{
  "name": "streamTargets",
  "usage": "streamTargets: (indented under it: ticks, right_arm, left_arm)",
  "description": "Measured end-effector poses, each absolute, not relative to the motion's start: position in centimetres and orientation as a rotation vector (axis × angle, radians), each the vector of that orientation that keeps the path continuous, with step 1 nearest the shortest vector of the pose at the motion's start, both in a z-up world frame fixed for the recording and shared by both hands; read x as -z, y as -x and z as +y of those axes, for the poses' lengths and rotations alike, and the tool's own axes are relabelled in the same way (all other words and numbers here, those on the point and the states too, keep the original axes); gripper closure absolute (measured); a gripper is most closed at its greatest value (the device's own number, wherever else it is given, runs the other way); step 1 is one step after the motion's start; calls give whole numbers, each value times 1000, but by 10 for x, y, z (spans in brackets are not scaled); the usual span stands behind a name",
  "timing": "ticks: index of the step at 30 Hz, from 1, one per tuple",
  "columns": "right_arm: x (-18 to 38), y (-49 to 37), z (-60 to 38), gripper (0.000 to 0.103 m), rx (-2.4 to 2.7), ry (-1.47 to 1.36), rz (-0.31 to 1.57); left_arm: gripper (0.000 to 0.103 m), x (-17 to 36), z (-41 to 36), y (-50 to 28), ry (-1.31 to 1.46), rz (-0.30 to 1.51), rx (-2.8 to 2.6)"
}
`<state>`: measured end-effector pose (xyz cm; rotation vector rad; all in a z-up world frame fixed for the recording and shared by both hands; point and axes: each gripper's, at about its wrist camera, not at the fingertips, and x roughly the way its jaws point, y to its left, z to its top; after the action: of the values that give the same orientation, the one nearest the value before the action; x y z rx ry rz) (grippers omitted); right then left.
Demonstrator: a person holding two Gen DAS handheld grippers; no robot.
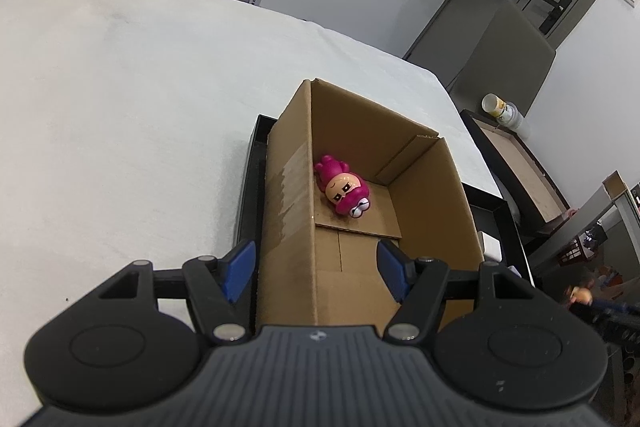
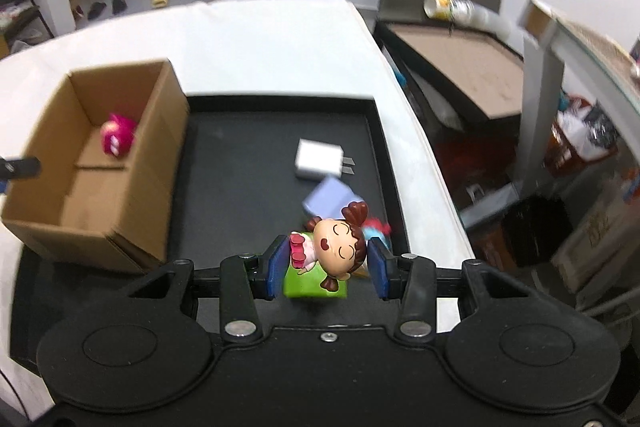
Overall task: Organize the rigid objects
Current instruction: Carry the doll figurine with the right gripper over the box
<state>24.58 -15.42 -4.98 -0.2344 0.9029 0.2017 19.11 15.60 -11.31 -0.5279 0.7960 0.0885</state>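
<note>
Girl figurine (image 2: pixel 334 253): on green base, clamped betw. blue pads of right gripper (image 2: pixel 329 267), above black tray (image 2: pixel 248 163).
Right gripper: part closed, gripping figurine.
Around: white charger (image 2: pixel 320 159), lilac block (image 2: pixel 330 197) on tray just beyond; small blue-red toy (image 2: pixel 378 231) behind figurine.
Cardboard box (image 1: pixel 360 183): on tray's left end, pink figurine (image 1: pixel 344 193) lying inside.
Left gripper (image 1: pixel 316 269): wide open, nothing held, over box's near edge.
Writing: none legible.

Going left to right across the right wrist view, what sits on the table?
Cardboard box with the pink toy inside → girl figurine between the right gripper fingers → white charger, all on or over the black tray.
</note>
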Motion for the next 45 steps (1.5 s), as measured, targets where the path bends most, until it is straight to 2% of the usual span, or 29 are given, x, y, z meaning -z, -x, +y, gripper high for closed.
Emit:
streamTargets:
  ticks: [19,30,45]
  right_arm:
    - [10,-263,-80,61,-394,204,777]
    - [18,-277,-22,61,-523,245,775]
    - [46,-308,34,61,-660,243,874]
  left_arm:
    - [38,114,156,-188,544,765,-78]
    - [38,115,154,-188,531,765,-78]
    - [38,118,161,-187,532,776,-158]
